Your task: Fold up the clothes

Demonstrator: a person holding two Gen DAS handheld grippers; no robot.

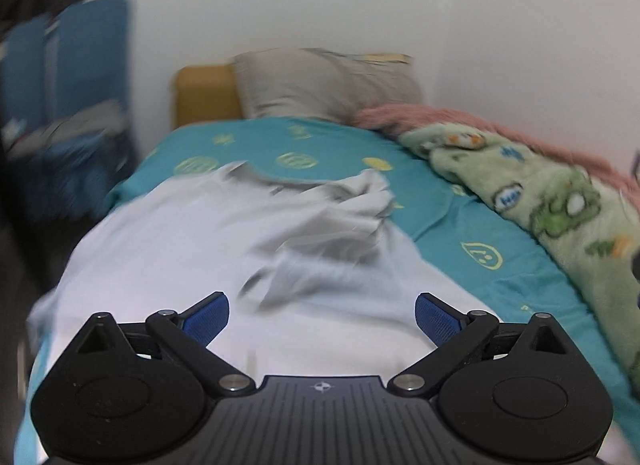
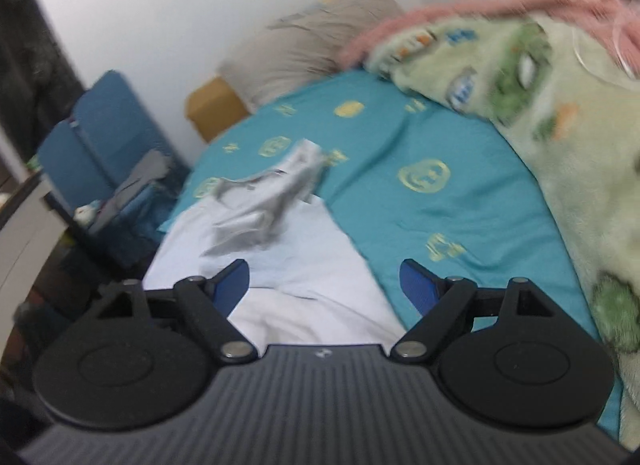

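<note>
The blue fingers (image 1: 436, 321) of the left gripper (image 1: 322, 315) are spread wide and hold nothing. They hang just over the near part of a soft white shirt (image 1: 168, 241). The right gripper (image 2: 325, 285) is wide open too, with nothing in it, over the right edge of that shirt. The shirt lies on the bed's teal sheet with yellow faces (image 2: 420, 193), mostly flat, so it can be folded there. Its far end is bunched up in a lump. Farther off lie a grey pillow (image 1: 324, 83) and, on the right, a fuzzy green blanket (image 2: 568, 137).
</note>
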